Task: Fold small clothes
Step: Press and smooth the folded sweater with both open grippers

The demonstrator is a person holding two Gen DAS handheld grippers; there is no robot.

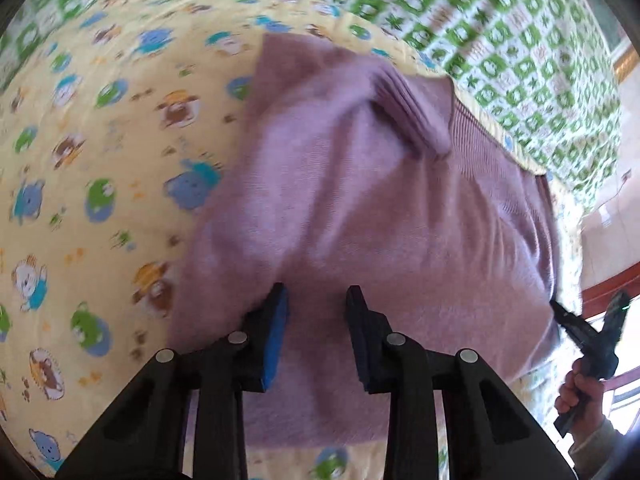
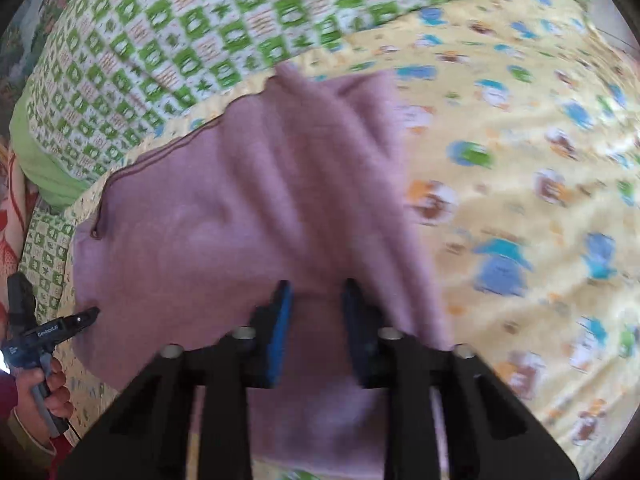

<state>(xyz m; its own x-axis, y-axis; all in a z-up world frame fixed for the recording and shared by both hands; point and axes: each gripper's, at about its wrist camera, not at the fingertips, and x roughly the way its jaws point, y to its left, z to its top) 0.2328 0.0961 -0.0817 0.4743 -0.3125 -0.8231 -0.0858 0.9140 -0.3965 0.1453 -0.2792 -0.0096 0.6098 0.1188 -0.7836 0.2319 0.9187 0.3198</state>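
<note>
A mauve knit sweater (image 1: 360,200) is lying on the yellow cartoon-print sheet (image 1: 100,140), its long axis running away from both cameras, ribbed cuff (image 1: 416,116) lying across its far end. The left gripper (image 1: 316,300) and right gripper (image 2: 316,292) are hovering over its near edge, jaws parted, gripping nothing.

Bed: yellow cartoon-animal sheet (image 1: 100,152) over green-checked quilt (image 1: 520,60), with mauve knit garment (image 1: 380,220) lying directly on the sheet.
</note>
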